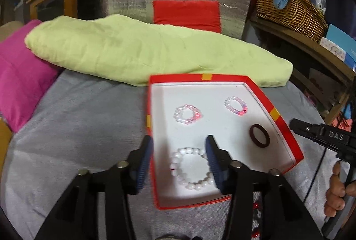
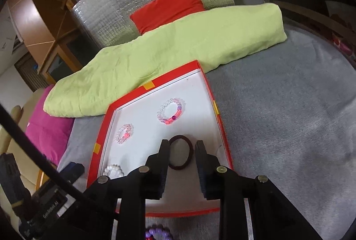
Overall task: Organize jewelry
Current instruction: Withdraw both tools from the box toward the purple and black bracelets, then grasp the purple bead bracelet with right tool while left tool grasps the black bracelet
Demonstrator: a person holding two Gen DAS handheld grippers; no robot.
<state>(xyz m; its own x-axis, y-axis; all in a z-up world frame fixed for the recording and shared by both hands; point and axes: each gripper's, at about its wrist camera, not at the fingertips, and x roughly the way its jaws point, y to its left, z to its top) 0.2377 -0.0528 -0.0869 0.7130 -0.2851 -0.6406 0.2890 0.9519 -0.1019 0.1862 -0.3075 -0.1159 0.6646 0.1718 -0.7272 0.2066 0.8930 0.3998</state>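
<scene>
A red box lid with a white inside (image 1: 280, 124) (image 2: 213, 93) lies on the grey cloth. In it lie a white bead bracelet (image 1: 191, 170) (image 2: 113, 170), two pink bead bracelets (image 1: 188, 114) (image 1: 236, 106) (image 2: 171, 111) (image 2: 124, 133) and a dark maroon hair tie (image 1: 259, 135) (image 2: 180, 154). My left gripper (image 1: 179, 144) is open above the white bracelet, empty. My right gripper (image 2: 182, 146) is open over the hair tie, empty. A purple bead bracelet (image 2: 159, 232) lies outside the box, below my right gripper.
A light green folded cloth (image 1: 142, 49) (image 2: 178, 53) lies behind the box. A magenta cushion (image 1: 20, 77) is at the left. A silver padded panel with a red patch (image 1: 187, 13) stands behind. A wicker basket (image 1: 289, 9) sits on a shelf at the right.
</scene>
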